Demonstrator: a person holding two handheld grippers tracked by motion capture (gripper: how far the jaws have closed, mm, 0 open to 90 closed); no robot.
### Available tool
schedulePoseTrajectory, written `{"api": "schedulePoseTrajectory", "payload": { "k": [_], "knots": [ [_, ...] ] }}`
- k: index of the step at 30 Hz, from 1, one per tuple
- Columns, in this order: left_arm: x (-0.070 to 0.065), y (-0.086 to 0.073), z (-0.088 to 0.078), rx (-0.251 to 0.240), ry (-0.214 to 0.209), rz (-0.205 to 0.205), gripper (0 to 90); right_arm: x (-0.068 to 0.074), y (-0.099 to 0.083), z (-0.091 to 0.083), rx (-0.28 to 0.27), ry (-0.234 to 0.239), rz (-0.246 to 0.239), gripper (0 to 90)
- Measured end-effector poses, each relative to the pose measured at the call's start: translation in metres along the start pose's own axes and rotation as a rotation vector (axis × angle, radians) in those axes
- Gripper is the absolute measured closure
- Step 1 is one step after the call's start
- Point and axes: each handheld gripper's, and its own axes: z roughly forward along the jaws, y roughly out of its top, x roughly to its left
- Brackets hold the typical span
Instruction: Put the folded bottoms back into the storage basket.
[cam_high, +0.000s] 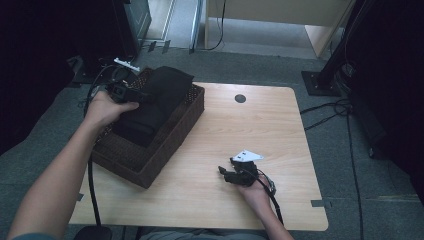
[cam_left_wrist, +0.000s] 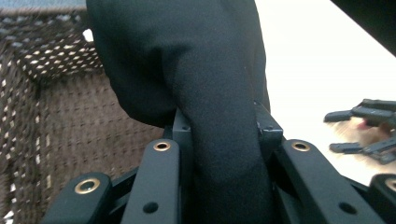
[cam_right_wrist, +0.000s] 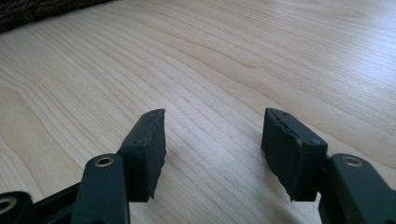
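Left hand (cam_high: 102, 109): we see it at the upper left, forearm stretched up from the bottom edge.
Left gripper (cam_left_wrist: 223, 128): clamped on the black cloth (cam_high: 155, 102).
Black cloth: over the wicker basket (cam_high: 165, 147).
Right gripper (cam_right_wrist: 212, 144): jaws apart, nothing between, low over the table (cam_high: 220, 130), lower right.

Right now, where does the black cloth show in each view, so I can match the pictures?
High view: the black cloth lies upper left, draped over the woven basket, with the left gripper on it.
Left gripper view: it hangs top centre to the bottom, clamped between the jaws.
Right gripper view: not in it.
Shared landmark: the wooden table, with a basket corner top left in the right gripper view.
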Motion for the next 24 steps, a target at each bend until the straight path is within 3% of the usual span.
{"api": "schedulePoseTrajectory", "payload": {
  "k": [7, 13, 19, 24],
  "knots": [
    [0.024, -0.015, 0.027, 0.004, -0.023, -0.053, 69.5, 0.001, 0.0, 0.0, 0.006, 0.002, 0.0, 39.9],
    [0.033, -0.027, 0.055, 0.067, -0.05, -0.055, 69.4, 0.0, 0.0, 0.001, 0.002, 0.002, 0.0, 39.9],
    [0.041, -0.03, 0.077, 0.076, -0.081, -0.055, 69.3, 0.001, 0.001, 0.001, 0.003, -0.002, -0.001, 39.9],
    [0.051, -0.034, 0.093, 0.088, -0.072, -0.066, 69.0, 0.001, 0.001, 0.002, 0.004, -0.005, -0.004, 39.9]
  ]
}}
